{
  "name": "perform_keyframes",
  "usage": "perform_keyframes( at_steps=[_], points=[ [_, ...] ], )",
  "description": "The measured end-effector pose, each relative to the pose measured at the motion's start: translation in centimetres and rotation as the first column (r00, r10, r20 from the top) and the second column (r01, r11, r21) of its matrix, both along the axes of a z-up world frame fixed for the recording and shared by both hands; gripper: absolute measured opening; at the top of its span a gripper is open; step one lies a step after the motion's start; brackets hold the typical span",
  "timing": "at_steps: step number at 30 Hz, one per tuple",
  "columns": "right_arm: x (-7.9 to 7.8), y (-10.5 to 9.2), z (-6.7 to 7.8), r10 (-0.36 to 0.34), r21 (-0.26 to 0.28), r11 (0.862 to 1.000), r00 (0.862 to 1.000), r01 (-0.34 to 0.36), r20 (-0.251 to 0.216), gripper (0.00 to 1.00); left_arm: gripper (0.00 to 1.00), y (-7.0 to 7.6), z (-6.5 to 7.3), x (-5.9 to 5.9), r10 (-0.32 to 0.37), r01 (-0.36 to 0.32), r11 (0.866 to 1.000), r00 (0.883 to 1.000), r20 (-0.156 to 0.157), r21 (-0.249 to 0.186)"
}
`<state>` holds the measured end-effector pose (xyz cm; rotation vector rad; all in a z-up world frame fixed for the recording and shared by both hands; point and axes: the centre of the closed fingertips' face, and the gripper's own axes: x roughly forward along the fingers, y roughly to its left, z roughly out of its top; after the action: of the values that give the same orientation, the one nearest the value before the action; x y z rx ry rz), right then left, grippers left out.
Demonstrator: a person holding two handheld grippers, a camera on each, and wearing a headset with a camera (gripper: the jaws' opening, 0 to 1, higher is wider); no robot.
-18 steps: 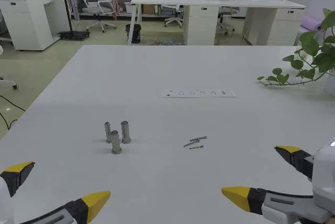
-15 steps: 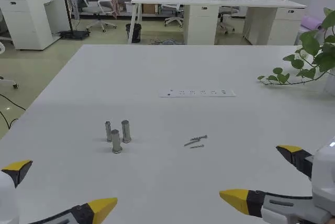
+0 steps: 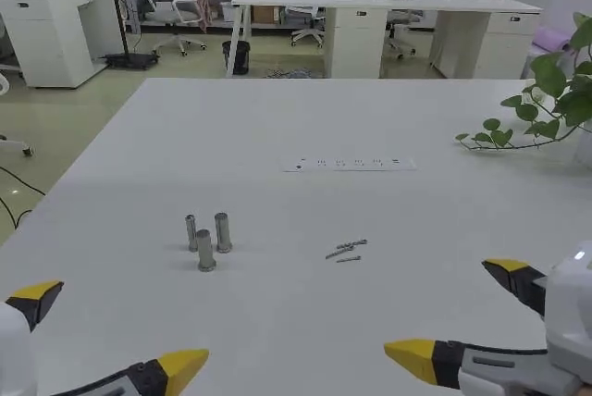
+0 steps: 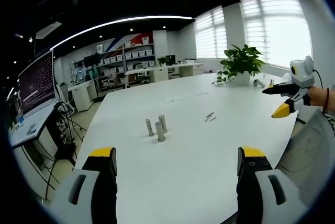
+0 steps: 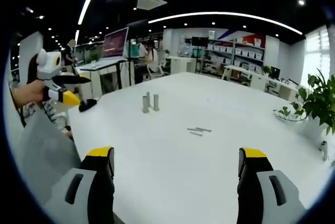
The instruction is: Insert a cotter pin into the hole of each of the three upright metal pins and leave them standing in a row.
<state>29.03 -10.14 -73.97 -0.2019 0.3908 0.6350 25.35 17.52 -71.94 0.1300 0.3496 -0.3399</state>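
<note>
Three grey metal pins [image 3: 207, 241] stand upright in a tight cluster on the white table [image 3: 305, 128], left of centre; they also show as metal pins [image 4: 156, 127] and metal pins [image 5: 147, 102]. To their right lie three small cotter pins [image 3: 345, 250], loose and close together, seen too as cotter pins [image 4: 210, 116] and cotter pins [image 5: 197, 130]. My left gripper [image 3: 111, 328] hovers open at the near left edge, nothing between its yellow-tipped fingers. My right gripper [image 3: 458, 315] hovers open at the near right, also holding nothing. Both are well short of the parts.
A flat white power strip [image 3: 349, 166] sits in the table beyond the parts. A leafy plant [image 3: 546, 100] reaches over the right edge. Desks, chairs and shelves stand behind the table.
The grippers have shifted only slightly at the near edge; the left one sits a little lower than 0.6 s ago. Pins and cotter pins have not moved.
</note>
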Motion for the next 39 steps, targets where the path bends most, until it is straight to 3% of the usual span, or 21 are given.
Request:
perform_keyframes(
  at_steps=[26, 39],
  points=[
    [0.0, 0.4, -0.1, 0.026, 0.017, 1.000, 1.000, -0.026, -0.005, 1.00, 0.99, -0.1, 0.3, 0.5, 0.005, -0.005, 1.000, 1.000, 0.015, -0.014],
    [-0.2, 0.8, 0.0, 0.048, 0.027, 0.999, 0.999, -0.047, -0.007, 1.00, 0.99, -1.0, 0.3, 0.3, -0.027, 0.027, 1.000, 0.999, 0.019, -0.010]
  ],
)
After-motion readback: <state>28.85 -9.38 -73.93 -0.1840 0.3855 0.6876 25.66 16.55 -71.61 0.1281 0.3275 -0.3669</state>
